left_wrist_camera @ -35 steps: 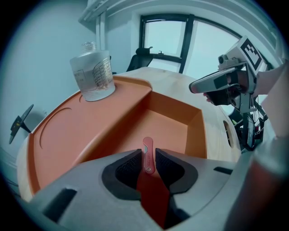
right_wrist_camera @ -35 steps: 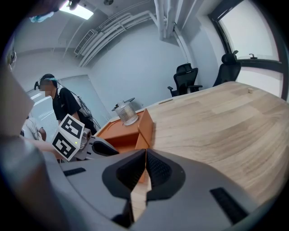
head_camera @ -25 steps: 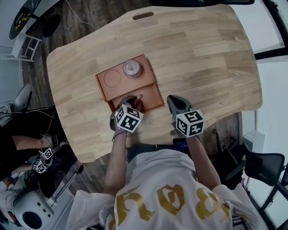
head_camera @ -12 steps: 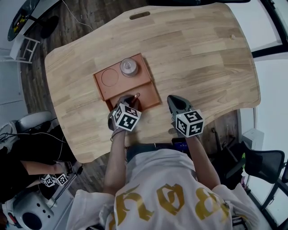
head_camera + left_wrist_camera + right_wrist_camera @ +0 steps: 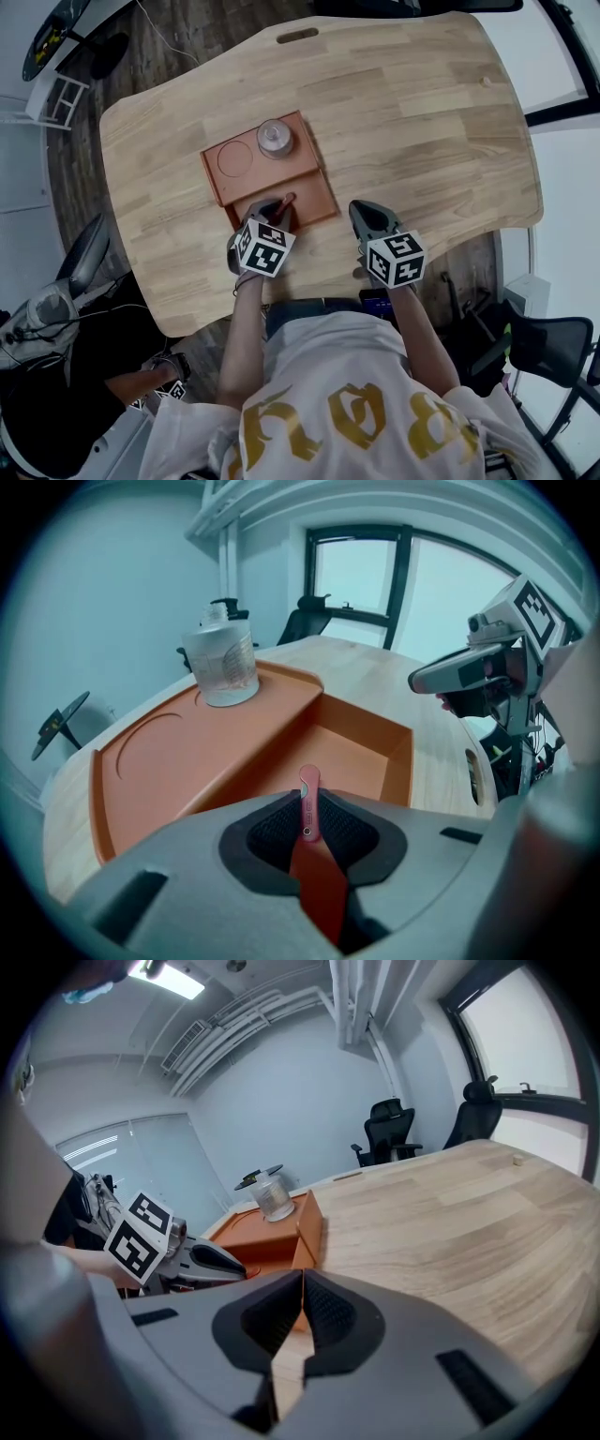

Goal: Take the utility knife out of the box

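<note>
An orange box [image 5: 212, 178] lies on the wooden table, with an open compartment [image 5: 361, 752] at its near end. A slim red utility knife [image 5: 308, 803] is held between the pads of my left gripper [image 5: 307, 829], which is shut on it, just above that compartment. In the head view the knife [image 5: 284, 202] sticks out ahead of the left gripper [image 5: 272, 210] over the box's near part. My right gripper [image 5: 362, 212] rests to the right of the box, shut and empty; its jaws meet in the right gripper view [image 5: 302, 1312].
A clear lidded jar [image 5: 276, 140] stands on the box's raised far shelf beside a round recess [image 5: 233, 160]. The table's near edge [image 5: 309, 291] runs close behind both grippers. Office chairs and a second person's legs are on the floor at the left.
My left gripper stays shut on the knife and has hardly shifted over the compartment. The right gripper has not moved. The person on the floor at the left has moved.
</note>
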The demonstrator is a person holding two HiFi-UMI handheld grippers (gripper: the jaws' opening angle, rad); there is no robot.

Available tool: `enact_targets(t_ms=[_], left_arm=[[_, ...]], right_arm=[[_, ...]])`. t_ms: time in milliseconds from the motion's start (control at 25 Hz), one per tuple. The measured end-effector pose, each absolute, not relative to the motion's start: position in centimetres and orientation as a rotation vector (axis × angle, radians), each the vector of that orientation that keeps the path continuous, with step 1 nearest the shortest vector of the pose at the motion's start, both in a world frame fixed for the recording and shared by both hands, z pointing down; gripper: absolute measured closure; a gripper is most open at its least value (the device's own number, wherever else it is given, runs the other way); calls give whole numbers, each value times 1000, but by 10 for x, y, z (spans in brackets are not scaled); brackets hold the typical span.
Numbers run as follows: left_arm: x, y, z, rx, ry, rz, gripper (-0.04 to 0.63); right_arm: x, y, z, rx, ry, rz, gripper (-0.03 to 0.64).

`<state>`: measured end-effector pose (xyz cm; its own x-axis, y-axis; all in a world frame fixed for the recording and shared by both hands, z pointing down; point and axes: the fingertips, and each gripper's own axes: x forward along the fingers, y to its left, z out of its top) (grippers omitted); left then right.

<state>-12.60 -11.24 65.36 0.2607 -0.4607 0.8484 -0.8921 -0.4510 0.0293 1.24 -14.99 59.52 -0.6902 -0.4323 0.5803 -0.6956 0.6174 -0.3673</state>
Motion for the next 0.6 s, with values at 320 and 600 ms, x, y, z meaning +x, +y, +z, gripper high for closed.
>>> enact_targets(t_ms=[320,600], left_arm=[[-127,-104,627,2047,-1306,1010,537],[-136,-89,598,2040,-1421,900,537]], right_arm=[[12,-142,580,902,-2438,800,604],[4,-132,557,879,-2493,762,604]])
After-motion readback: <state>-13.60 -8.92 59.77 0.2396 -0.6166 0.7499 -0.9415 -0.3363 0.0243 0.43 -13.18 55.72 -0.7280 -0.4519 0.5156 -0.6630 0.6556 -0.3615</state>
